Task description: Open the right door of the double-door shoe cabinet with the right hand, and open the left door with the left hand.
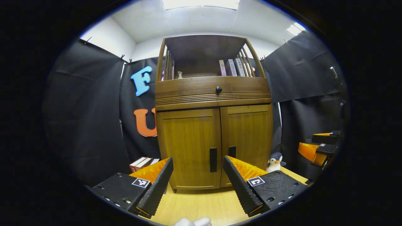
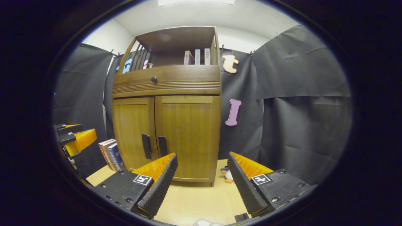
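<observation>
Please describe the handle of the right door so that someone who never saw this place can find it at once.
Find the wooden shoe cabinet standing on the pale tabletop; below its open shelf with books are two closed doors. The right door handle is a dark vertical bar at that door's inner edge. Its twin, the left door handle, sits just across the centre seam.

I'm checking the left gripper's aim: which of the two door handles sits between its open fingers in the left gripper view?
The left door's handle. It shows whole in the gap of the left gripper, while the right door's handle is partly hidden behind a finger.
</observation>
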Demonstrator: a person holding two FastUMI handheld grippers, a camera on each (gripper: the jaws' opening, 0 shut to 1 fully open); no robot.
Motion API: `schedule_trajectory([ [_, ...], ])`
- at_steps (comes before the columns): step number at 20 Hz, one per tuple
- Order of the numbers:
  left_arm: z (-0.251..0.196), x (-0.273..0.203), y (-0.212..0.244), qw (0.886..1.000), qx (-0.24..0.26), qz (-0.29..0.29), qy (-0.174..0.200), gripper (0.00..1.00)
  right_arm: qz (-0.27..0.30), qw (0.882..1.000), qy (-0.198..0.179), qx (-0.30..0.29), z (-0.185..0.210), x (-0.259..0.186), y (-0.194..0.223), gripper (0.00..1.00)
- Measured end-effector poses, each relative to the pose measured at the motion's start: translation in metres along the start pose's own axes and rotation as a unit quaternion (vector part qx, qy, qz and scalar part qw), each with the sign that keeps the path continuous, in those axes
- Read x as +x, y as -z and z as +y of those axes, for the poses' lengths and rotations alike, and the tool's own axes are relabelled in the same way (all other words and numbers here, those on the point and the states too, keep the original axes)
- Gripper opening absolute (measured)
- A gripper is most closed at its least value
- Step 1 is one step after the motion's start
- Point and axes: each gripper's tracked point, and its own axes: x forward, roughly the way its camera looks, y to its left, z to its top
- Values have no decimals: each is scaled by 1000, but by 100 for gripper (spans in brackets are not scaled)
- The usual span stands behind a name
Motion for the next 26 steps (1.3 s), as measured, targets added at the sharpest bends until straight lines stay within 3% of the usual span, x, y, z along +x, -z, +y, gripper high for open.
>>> schedule_trajectory([
  [7,4,-7,0,1000,5,1,12,96,-4,1000,7,11,6,33,6,100],
  [14,3,-4,-6,1000,-3,4,8,96,6,999,-24,40,28,120,12,100],
  [21,26,0,-1,997,12,27,-71,96,40,995,-84,43,89,216,35,100],
  [26,41,-2,-6,993,28,30,-109,96,58,990,-122,29,129,235,49,96],
])
